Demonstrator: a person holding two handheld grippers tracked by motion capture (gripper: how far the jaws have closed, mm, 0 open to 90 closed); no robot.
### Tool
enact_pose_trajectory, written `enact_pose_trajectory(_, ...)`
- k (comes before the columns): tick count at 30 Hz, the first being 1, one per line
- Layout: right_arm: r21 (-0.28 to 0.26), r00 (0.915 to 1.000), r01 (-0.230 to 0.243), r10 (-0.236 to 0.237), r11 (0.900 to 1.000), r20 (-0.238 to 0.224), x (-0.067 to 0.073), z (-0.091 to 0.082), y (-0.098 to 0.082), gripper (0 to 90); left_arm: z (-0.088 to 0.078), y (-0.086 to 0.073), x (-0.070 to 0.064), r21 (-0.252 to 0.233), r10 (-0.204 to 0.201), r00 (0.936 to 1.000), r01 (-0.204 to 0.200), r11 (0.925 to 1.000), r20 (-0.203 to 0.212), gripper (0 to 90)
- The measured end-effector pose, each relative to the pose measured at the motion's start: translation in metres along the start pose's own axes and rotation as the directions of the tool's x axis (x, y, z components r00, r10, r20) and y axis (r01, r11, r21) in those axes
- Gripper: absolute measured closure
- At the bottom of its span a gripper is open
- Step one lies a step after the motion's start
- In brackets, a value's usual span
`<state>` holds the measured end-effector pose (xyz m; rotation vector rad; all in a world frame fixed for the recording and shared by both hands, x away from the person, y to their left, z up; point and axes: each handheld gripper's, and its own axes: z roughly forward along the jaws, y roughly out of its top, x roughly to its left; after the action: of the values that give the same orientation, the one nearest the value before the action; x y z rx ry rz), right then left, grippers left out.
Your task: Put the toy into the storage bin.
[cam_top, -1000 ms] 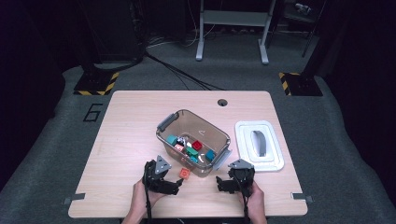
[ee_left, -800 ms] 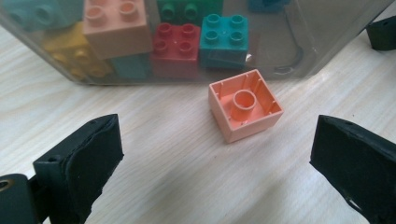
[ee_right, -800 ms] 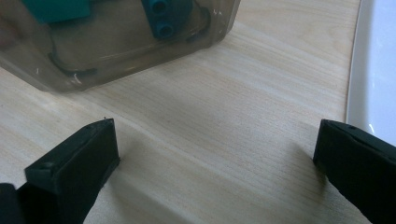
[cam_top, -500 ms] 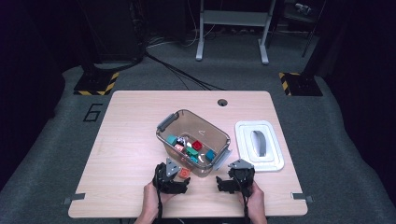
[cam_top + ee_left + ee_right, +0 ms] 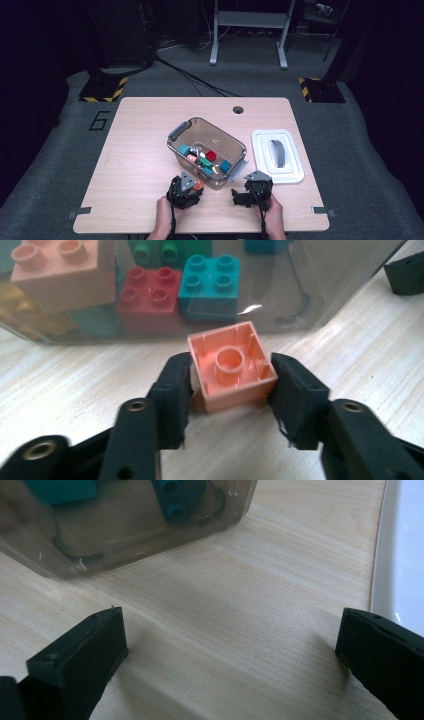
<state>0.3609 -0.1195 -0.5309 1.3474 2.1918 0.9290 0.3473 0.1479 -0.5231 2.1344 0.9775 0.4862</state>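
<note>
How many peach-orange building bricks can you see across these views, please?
2. One peach-orange brick lies studs-down on the table, between the left gripper's pads. The other peach-orange brick sits inside the clear bin. More may be hidden beneath other bricks.

One surface point(image 5: 135, 150) carries one clear bin point(image 5: 200, 132), one white lid point(image 5: 290, 175) and one orange brick point(image 5: 231, 365) outside the bin. Inside it lie perhaps seven or eight bricks point(image 5: 206, 161), too small to count surely. Two tools show: left tool point(image 5: 186, 192), right tool point(image 5: 248, 196).
</note>
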Motion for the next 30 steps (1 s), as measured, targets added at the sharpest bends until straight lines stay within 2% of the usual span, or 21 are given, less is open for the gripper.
enact_pose_trajectory(4,0.0,1.0,0.0,0.0,1.0,0.0,0.0,0.0,0.0,0.0,-0.001,-0.002,0.002,-0.01,-0.005,1.0,0.005,0.9999,-0.004,58.3)
enact_pose_trajectory(5,0.0,1.0,0.0,0.0,1.0,0.0,0.0,0.0,0.0,0.0,-0.002,-0.002,0.003,-0.007,-0.008,0.9999,0.008,0.9999,0.007,58.3)
enact_pose_trajectory(15,0.0,1.0,0.001,-0.001,1.0,0.0,0.0,0.0,0.0,0.0,-0.017,-0.008,0.013,-0.022,-0.019,0.9995,0.02,0.9996,0.026,58.6)
enact_pose_trajectory(18,0.0,1.0,0.0,0.0,1.0,0.0,0.0,0.0,0.0,0.0,-0.023,-0.009,0.017,-0.018,-0.008,0.9993,0.009,0.9998,0.036,58.6)
enact_pose_trajectory(23,0.0,1.0,0.0,0.0,1.0,0.001,0.0,0.0,0.0,0.0,-0.038,-0.004,0.024,-0.015,0.002,0.9978,-0.001,0.9999,0.066,58.6)
enact_pose_trajectory(27,0.0,1.0,0.0,0.0,1.0,0.002,0.0,0.0,0.0,0.0,-0.054,0.006,0.032,-0.028,0.004,0.9961,-0.001,0.9996,0.089,58.7)
enact_pose_trajectory(29,-0.001,1.0,-0.001,0.001,1.0,0.001,0.0,0.0,0.0,0.0,-0.057,0.008,0.033,-0.029,0.005,0.9958,-0.002,0.9996,0.091,58.6)
enact_pose_trajectory(30,-0.001,1.0,-0.001,0.001,1.0,0.001,0.0,0.0,0.0,0.0,-0.064,0.013,0.037,-0.035,0.004,0.9953,-0.001,0.9994,0.096,58.7)
